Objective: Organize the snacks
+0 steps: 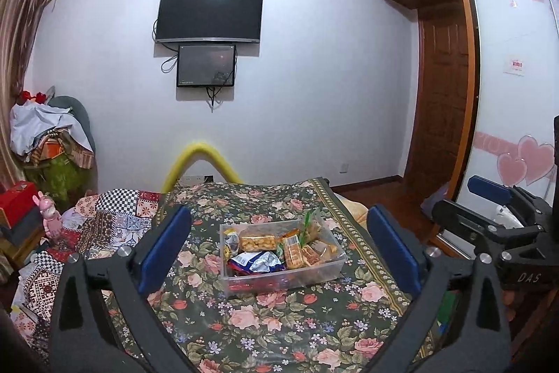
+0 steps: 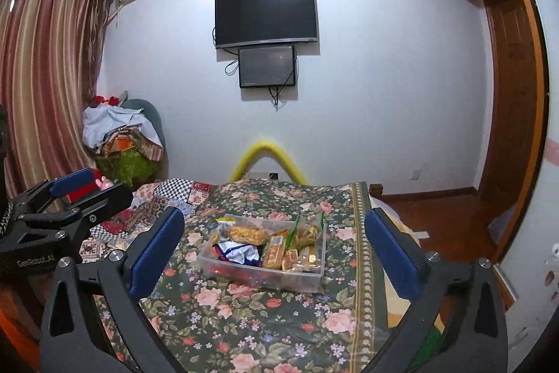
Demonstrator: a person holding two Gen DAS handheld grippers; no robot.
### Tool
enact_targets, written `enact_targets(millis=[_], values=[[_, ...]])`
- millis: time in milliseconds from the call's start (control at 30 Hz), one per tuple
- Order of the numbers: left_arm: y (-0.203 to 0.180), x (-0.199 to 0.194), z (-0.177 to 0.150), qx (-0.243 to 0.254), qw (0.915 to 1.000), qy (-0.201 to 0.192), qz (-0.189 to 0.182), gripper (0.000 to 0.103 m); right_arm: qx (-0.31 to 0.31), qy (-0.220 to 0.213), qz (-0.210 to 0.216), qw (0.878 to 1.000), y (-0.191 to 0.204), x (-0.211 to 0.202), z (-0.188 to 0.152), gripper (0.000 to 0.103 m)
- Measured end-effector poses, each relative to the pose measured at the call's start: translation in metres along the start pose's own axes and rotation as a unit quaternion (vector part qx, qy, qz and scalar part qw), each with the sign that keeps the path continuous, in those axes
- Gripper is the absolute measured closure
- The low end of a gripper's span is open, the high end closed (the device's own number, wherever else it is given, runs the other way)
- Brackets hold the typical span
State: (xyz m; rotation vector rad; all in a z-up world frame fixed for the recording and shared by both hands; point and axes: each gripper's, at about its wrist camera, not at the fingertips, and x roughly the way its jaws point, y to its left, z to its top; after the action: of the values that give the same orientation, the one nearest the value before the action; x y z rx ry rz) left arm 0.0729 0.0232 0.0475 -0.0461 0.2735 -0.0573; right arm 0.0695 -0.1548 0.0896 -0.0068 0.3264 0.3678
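Observation:
A clear plastic bin (image 1: 316, 280) (image 2: 307, 280) sits on a dark floral cloth (image 1: 279, 327) (image 2: 251, 320). It holds several snack packs: a yellow cracker pack (image 1: 258, 242) (image 2: 245, 235), a blue-white foil bag (image 1: 256, 263) (image 2: 239, 252), orange biscuit packs (image 1: 293, 254) (image 2: 274, 254) and a green-tipped bag (image 1: 309, 226) (image 2: 307, 233). My left gripper (image 1: 279, 250) is open and empty, held back from the bin. My right gripper (image 2: 274, 250) is open and empty, also short of the bin. Each gripper shows at the edge of the other's view.
A patchwork quilt (image 1: 111, 219) (image 2: 164, 198) lies left of the cloth. A yellow curved tube (image 1: 201, 163) (image 2: 269, 159) stands behind. Two screens (image 1: 209, 14) (image 2: 267, 16) hang on the wall. A clothes pile (image 1: 52, 135) (image 2: 122, 135) is left; a wardrobe (image 1: 443, 93) right.

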Motion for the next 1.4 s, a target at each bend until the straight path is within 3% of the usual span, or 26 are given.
enact_targets(millis=[1400], values=[[-0.007, -0.001, -0.012, 0.004, 0.9999, 0.011, 0.003, 0.0, 0.008, -0.007, -0.013, 1.0, 0.0, -0.014, -0.006, 0.0]])
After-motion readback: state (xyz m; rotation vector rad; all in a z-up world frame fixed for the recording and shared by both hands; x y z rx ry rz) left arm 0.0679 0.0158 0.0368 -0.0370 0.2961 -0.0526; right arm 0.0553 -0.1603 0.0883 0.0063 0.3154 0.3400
